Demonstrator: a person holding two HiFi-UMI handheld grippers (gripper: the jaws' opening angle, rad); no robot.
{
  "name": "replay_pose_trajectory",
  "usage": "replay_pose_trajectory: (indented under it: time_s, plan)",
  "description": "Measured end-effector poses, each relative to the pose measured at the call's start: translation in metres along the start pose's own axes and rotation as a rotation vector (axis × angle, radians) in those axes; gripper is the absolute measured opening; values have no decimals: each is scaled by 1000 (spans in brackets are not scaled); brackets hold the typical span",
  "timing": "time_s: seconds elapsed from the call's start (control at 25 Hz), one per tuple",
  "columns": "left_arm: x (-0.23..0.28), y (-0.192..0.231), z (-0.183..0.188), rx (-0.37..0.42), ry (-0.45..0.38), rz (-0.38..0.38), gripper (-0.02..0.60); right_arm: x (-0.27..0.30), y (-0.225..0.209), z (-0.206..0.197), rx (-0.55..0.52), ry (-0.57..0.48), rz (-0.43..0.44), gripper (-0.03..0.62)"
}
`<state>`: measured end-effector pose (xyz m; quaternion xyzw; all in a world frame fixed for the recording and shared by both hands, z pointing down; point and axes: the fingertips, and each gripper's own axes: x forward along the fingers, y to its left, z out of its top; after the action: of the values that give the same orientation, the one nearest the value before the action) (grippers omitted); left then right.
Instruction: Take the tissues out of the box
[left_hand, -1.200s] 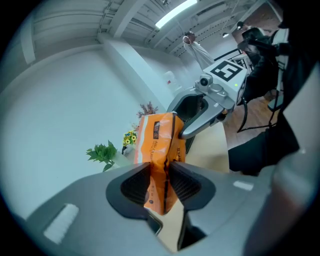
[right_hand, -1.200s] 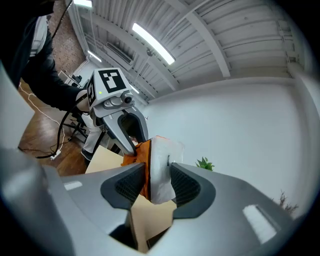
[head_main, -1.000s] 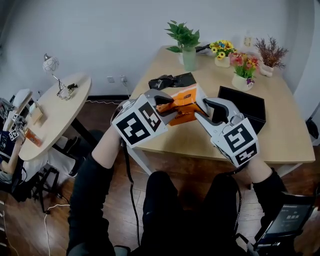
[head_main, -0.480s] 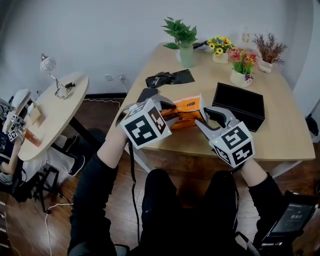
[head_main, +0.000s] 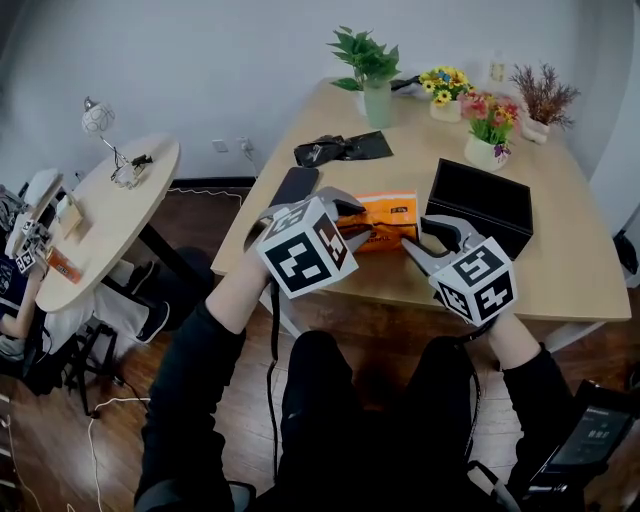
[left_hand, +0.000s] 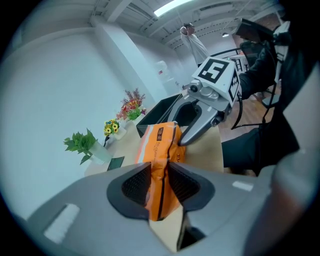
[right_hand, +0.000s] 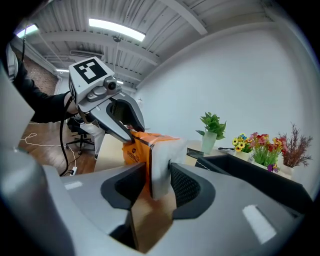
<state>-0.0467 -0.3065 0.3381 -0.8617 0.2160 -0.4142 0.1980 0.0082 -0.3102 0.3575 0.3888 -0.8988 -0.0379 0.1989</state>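
An orange tissue pack (head_main: 388, 218) hangs just over the near part of the wooden table (head_main: 560, 285), held between both grippers. My left gripper (head_main: 362, 230) is shut on the pack's left end, and its pads pinch the orange wrapper (left_hand: 160, 150). My right gripper (head_main: 412, 243) grips the right end. In the right gripper view its jaws are closing and its pads press on the white tissues (right_hand: 162, 165) that show at the wrapper's open end. Each gripper view shows the other gripper's tips touching the pack's far end: the right gripper (left_hand: 182, 140) and the left gripper (right_hand: 131, 135).
A black open box (head_main: 478, 205) lies right behind the pack. A dark flat object (head_main: 293, 186) and a black bag (head_main: 340, 150) lie to the left and behind. A potted plant (head_main: 376, 100) and flower pots (head_main: 487, 150) stand at the far edge. A round side table (head_main: 110, 230) stands to the left.
Both grippers have brought the orange pack down and nearer to the table's front edge. Their hold on its two ends has stayed the same.
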Motion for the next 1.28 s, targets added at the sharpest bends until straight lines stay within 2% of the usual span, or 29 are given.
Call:
replay_pose_trajectory:
  time_s: [0.2, 0.4, 0.56, 0.68, 0.76, 0.96, 1.04, 1.2, 1.28]
  plan:
    - [4, -3, 2, 12, 3, 6, 92, 1, -1, -9, 13, 39, 13, 160]
    - [12, -9, 3, 32, 5, 21, 92, 4, -1, -26, 17, 146, 39, 166]
    - [16, -7, 3, 74, 8, 87, 95, 5, 0, -35, 25, 210, 66, 167]
    - [16, -5, 3, 83, -47, 171, 101, 2, 4, -50, 69, 261, 107, 166]
    - [6, 1, 4, 26, -125, 254, 106, -6, 0, -48, 91, 231, 85, 147]
    - [-49, 18, 10, -216, -365, 455, 106, -32, -20, -23, 149, 73, -16, 109]
    - [-64, 17, 11, -294, -423, 491, 106, -43, -28, -4, 169, -39, -59, 103]
    - [-79, 9, 20, -464, -548, 510, 105, -69, -36, 35, 180, -248, -145, 91]
    - [-84, 2, 32, -509, -609, 513, 104, -83, -37, 53, 156, -334, -197, 84]
